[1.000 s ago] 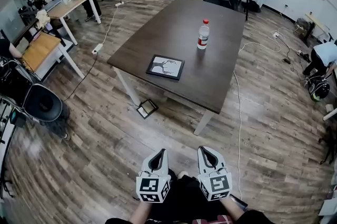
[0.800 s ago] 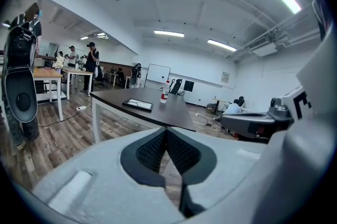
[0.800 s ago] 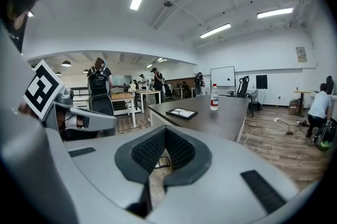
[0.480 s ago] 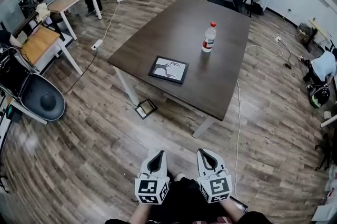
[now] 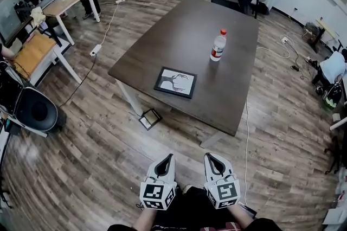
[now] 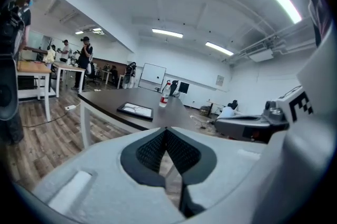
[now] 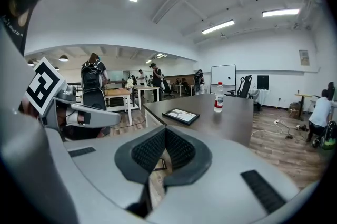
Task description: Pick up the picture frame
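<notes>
A black picture frame (image 5: 175,82) with a pale print lies flat near the front edge of a dark brown table (image 5: 162,51). It also shows in the left gripper view as the frame (image 6: 135,109) and in the right gripper view as the frame (image 7: 180,115). My left gripper (image 5: 167,158) and right gripper (image 5: 210,158) hang side by side low in the head view, over the wooden floor and well short of the table. Both are shut with nothing between their jaws.
A water bottle (image 5: 218,45) with a red cap stands on the table beyond the frame. A small framed object (image 5: 149,119) lies on the floor by the table leg. A white cable (image 5: 245,132) runs along the floor at right. Desks, chairs and people fill the far left.
The table and picture frame have come lower and larger in the head view as I moved toward them. Both grippers stay shut and side by side.
</notes>
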